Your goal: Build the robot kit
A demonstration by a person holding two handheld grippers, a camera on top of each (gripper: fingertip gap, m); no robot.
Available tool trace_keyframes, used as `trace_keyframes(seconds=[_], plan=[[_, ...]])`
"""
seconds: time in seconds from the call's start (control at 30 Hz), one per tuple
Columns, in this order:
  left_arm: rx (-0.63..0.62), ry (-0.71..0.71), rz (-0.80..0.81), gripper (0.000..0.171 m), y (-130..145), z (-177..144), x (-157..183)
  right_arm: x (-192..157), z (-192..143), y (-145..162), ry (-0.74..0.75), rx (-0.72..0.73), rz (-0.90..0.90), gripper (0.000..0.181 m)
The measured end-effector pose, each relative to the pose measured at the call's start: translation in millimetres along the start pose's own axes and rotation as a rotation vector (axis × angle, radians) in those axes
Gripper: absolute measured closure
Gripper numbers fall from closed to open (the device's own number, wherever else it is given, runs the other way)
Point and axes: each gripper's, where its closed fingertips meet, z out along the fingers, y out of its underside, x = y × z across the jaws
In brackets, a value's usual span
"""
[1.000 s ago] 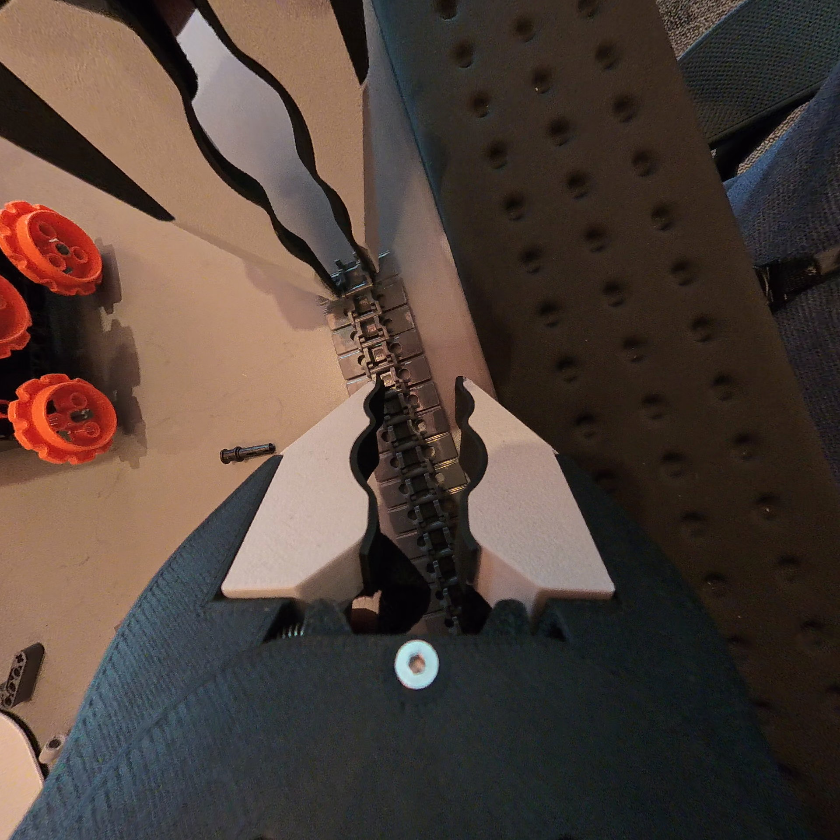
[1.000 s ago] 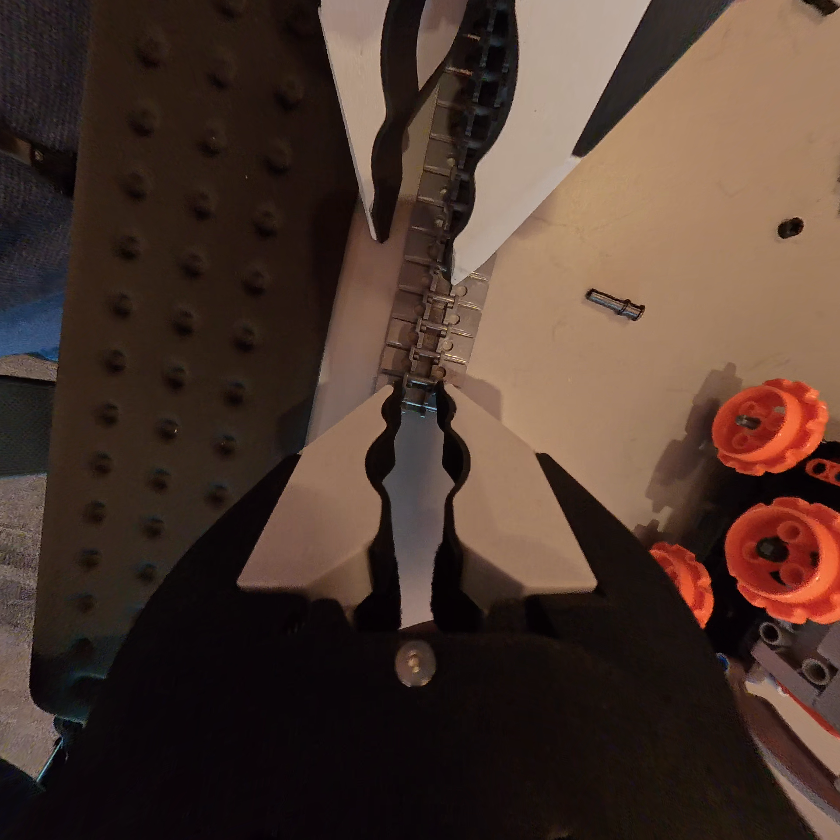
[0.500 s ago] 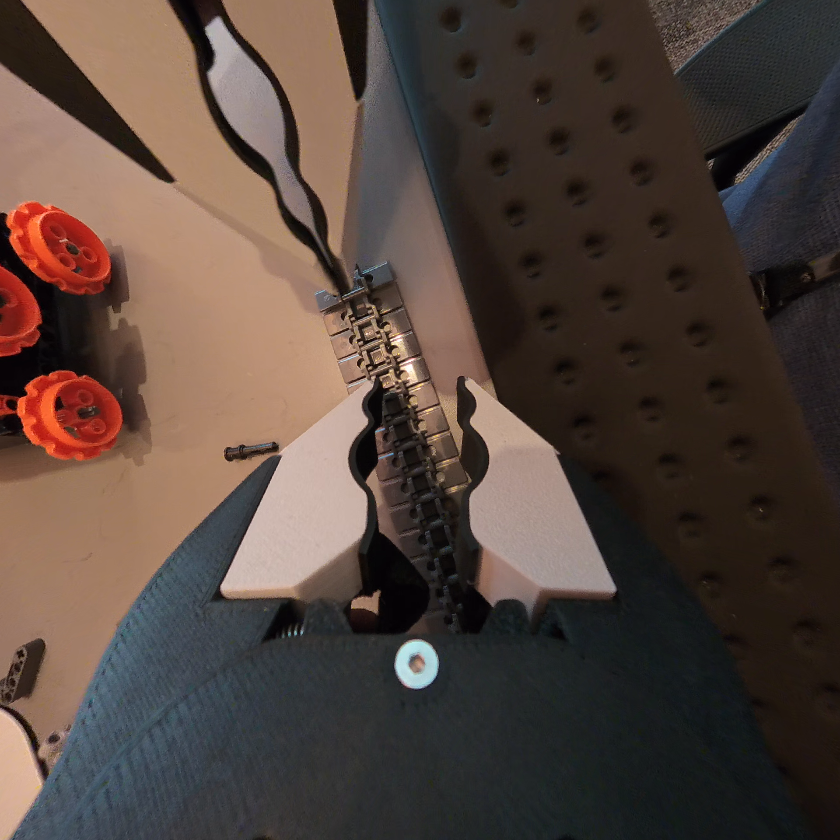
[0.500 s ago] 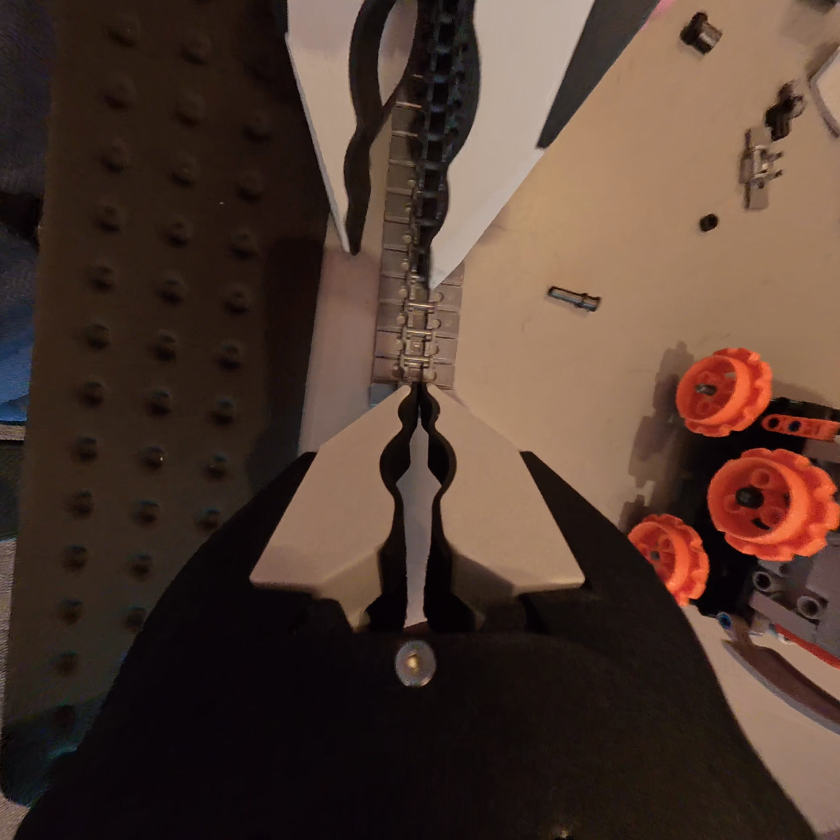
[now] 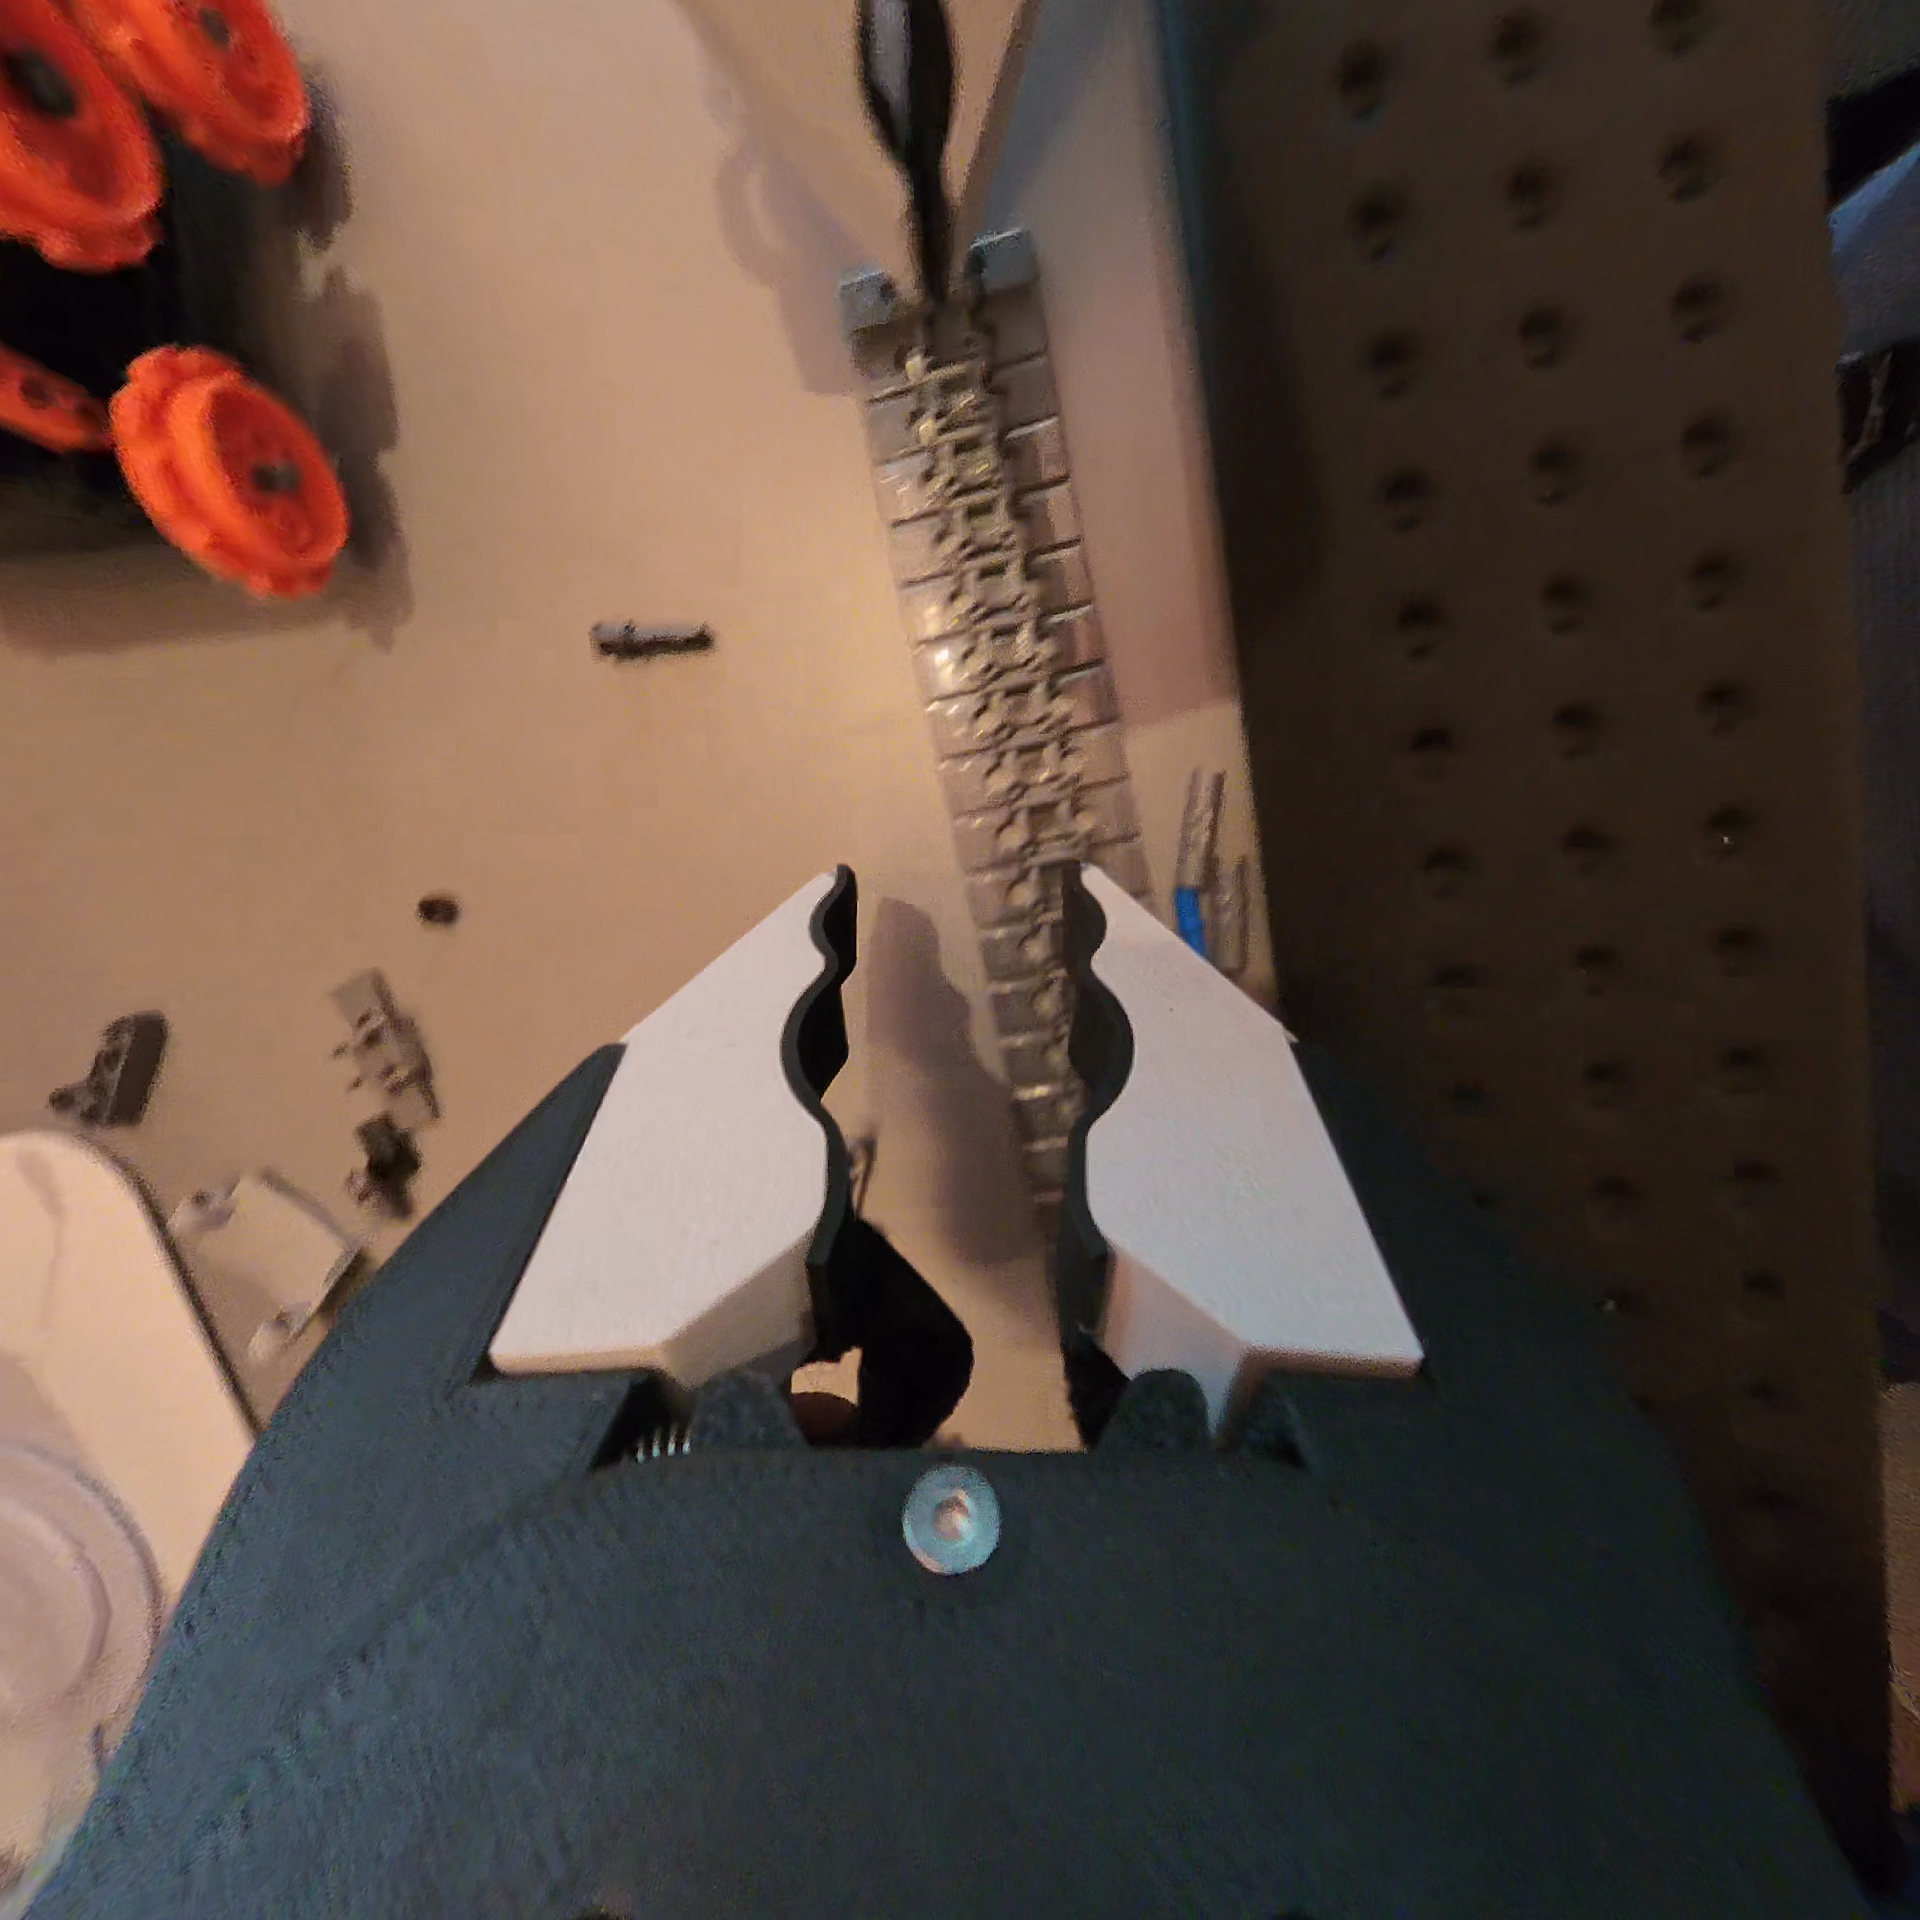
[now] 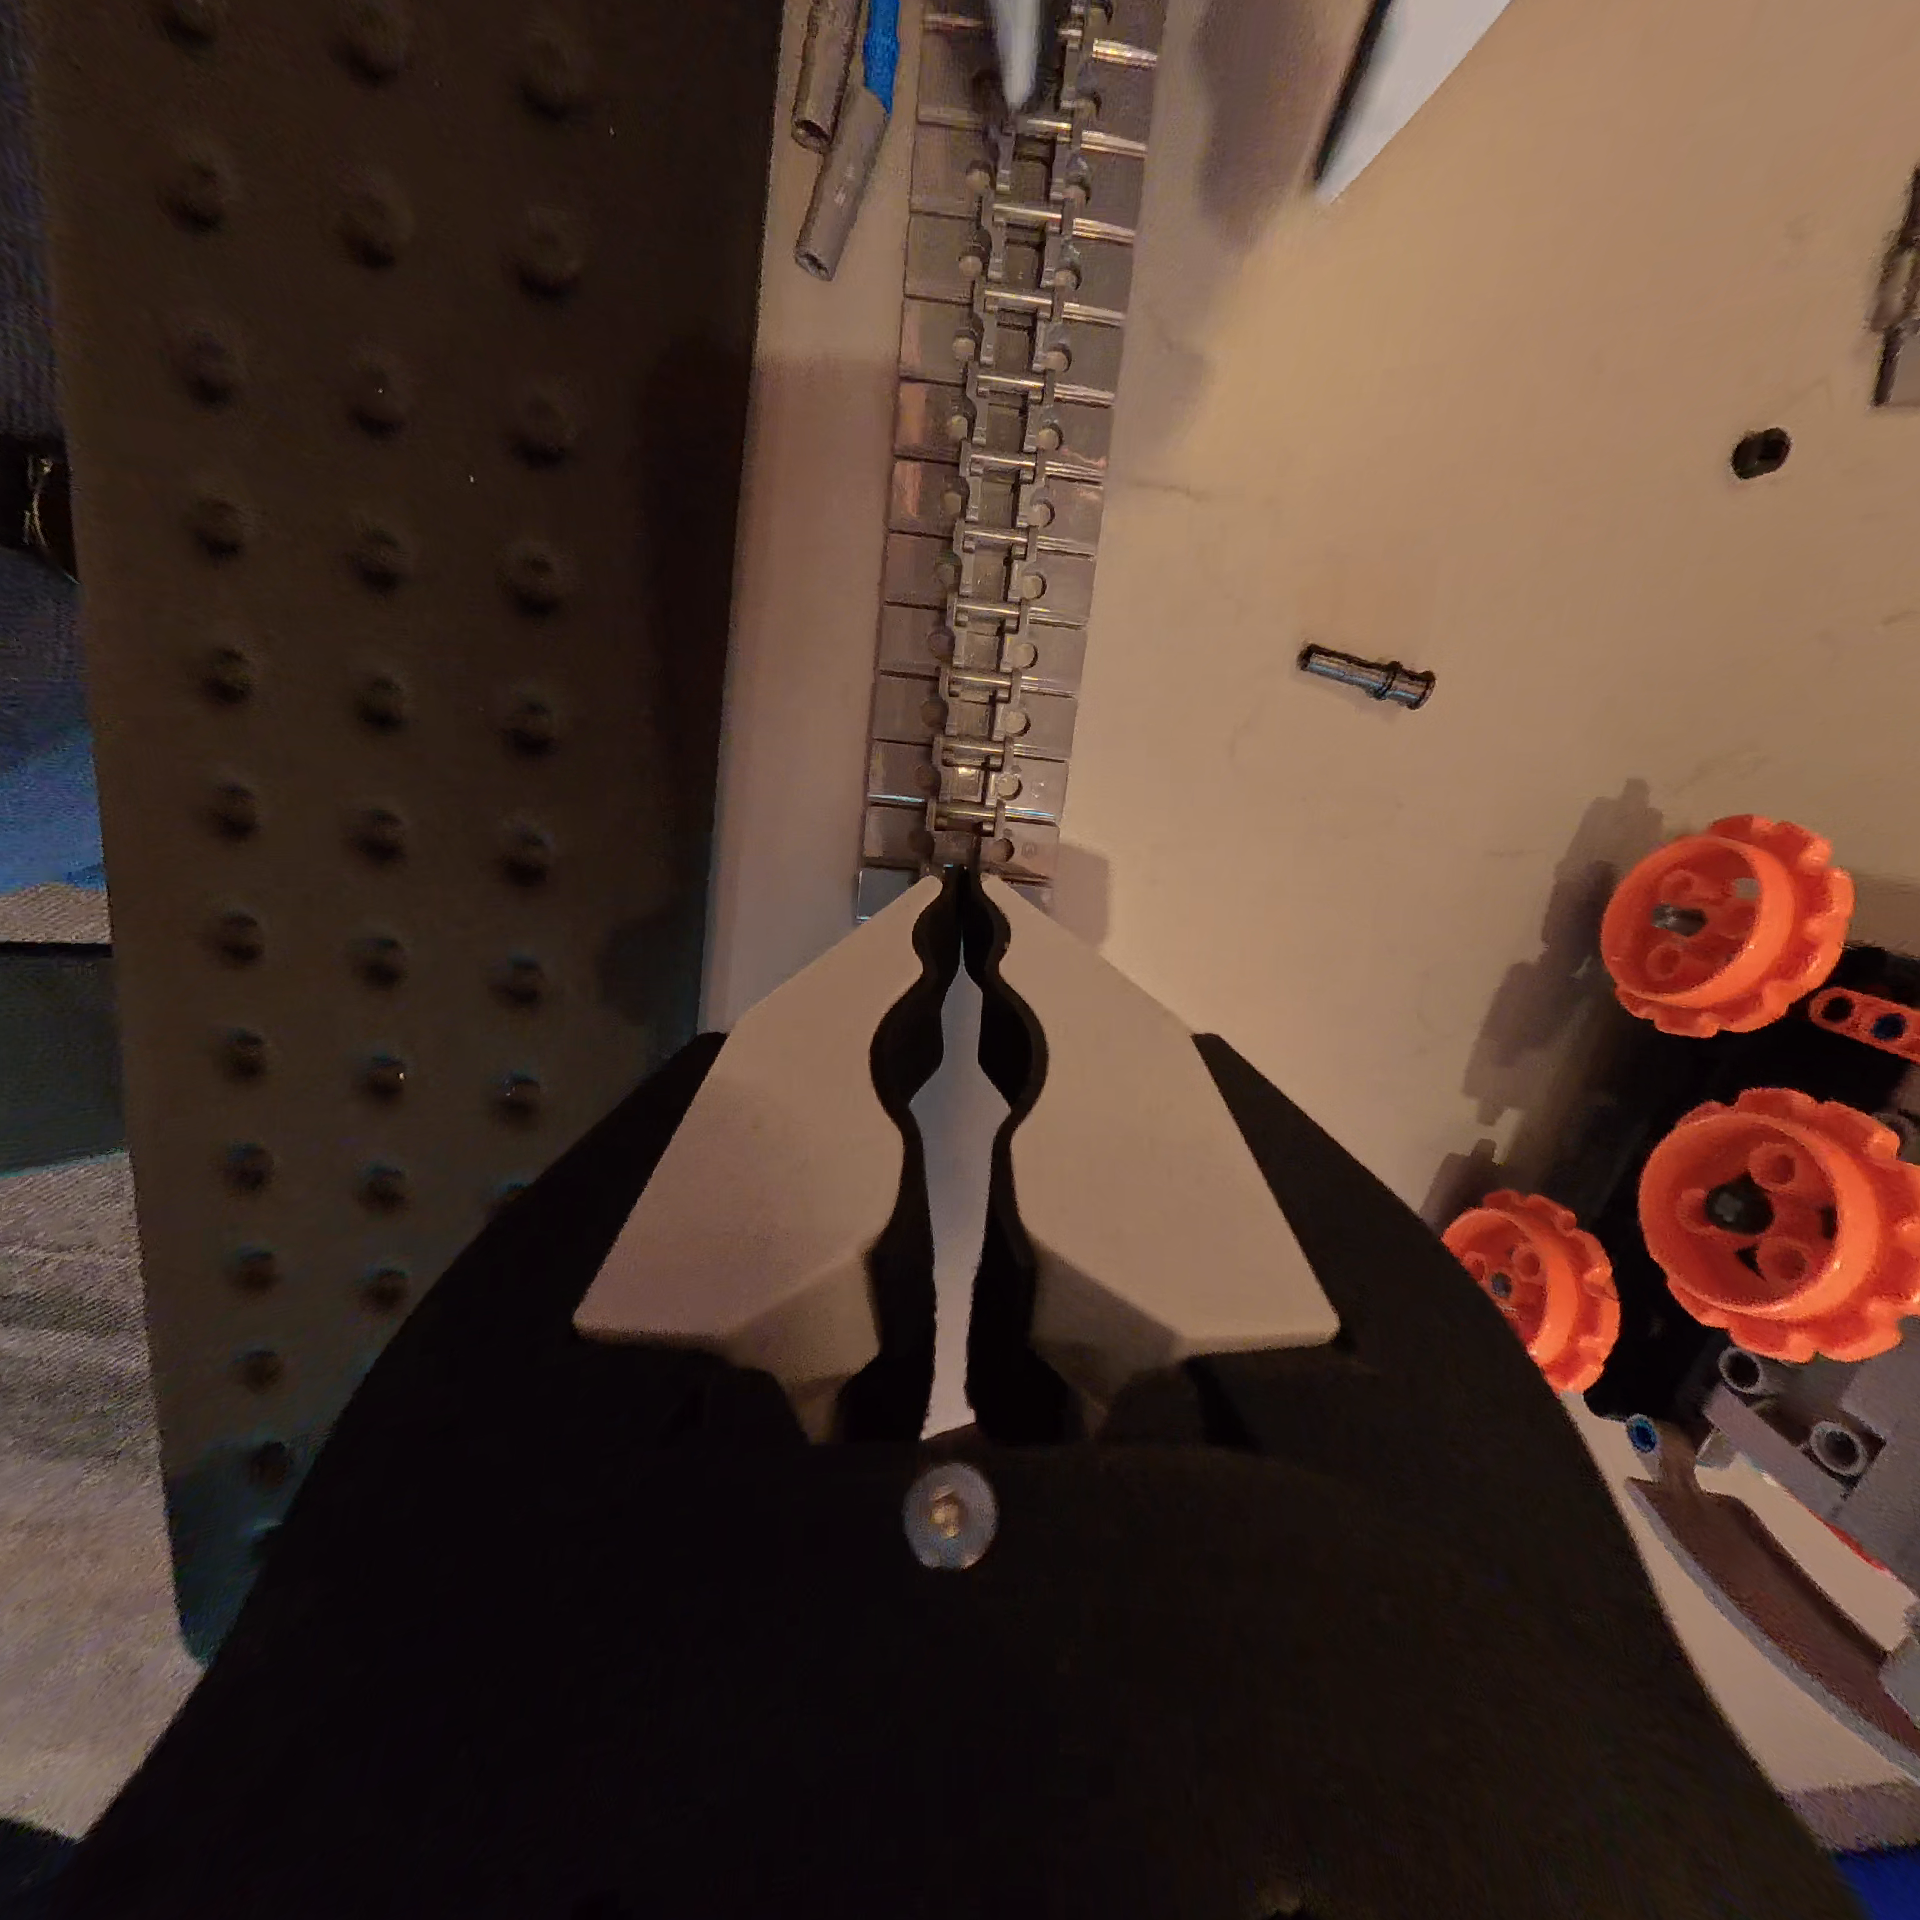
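Note:
A grey linked track (image 5: 997, 644) lies straight on the pale table beside a dark perforated board (image 5: 1558, 727). My left gripper (image 5: 966, 883) is open. The near part of the track runs along the inside of its right finger (image 5: 1195, 1091), and nothing is pinched. My right gripper (image 6: 958, 883) is shut on the track (image 6: 997, 499), with its tips pinching the middle of the end link. The right gripper also shows at the top of the left wrist view (image 5: 935, 270), on the track's far end.
A black model with orange wheels (image 6: 1725, 925) stands beside the track and also shows in the left wrist view (image 5: 229, 468). A small dark pin (image 6: 1366, 675) lies loose. Grey tubes (image 6: 836, 177) lie by the studded board (image 6: 364, 623). Small loose parts (image 5: 384, 1039) and a white object (image 5: 83, 1351) sit at the left. My hands' fingertips stand some 11 cm from each other. The small dark pin (image 6: 1366, 675) is about 7 cm from my left fingertips. My left wrist view (image 5: 650, 632) looks at it from another angle.
My right gripper has closed from open onto the track's end link. My left gripper has drawn back along the track, so more of the track shows.

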Motion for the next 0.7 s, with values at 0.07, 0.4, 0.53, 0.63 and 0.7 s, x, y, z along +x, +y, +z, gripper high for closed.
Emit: trace_keyframes(seconds=[0.07,0.4,0.53,0.63,0.7], plan=[[-0.006,-0.035,-0.049,0.134,11.9,-14.5,-10.9,0.0,0.1,0.2,-0.022,-0.032,0.005,0.181],[0.098,-0.232,-0.196,0.137,40.1,-74.5,-57.0,0.5,1.9,1.3,-0.093,-0.247,-0.01,0.181],[0.081,-0.232,-0.209,0.138,48.6,-69.1,-61.1,0.6,2.0,1.2,-0.077,-0.26,-0.012,0.181],[0.031,-0.237,-0.214,0.138,65.3,-64.3,-61.8,-3.0,0.4,2.0,-0.047,-0.211,-0.01,0.181],[0.018,-0.205,-0.197,0.14,70.1,-58.6,-54.9,-1.7,-5.8,-4.0,-0.006,-0.14,0.009,0.17]])
